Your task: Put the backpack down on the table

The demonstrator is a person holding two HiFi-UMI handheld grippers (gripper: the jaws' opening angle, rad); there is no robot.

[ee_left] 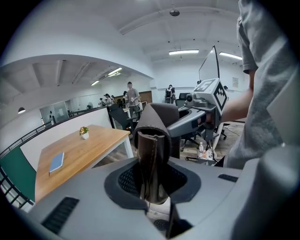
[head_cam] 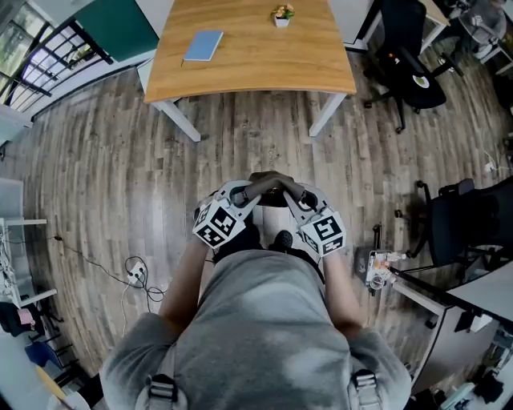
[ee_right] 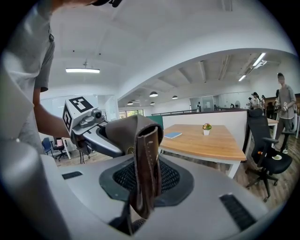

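Clamping brown backpack strap (head_cam: 272, 180) w/ L & R jaws; wood table (head_cam: 264, 64) ahead, plank floor (head_cam: 96, 200), office.

Wooden table (head_cam: 256, 56), plank floor (head_cam: 96, 200)

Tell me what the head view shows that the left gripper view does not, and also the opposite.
Only the head view: the white power strip on the floor. Only the left gripper view: ceiling lights and people standing far back. Both: the wooden table, the blue book, the potted plant, and the brown leather handle held by the left gripper and the right gripper.
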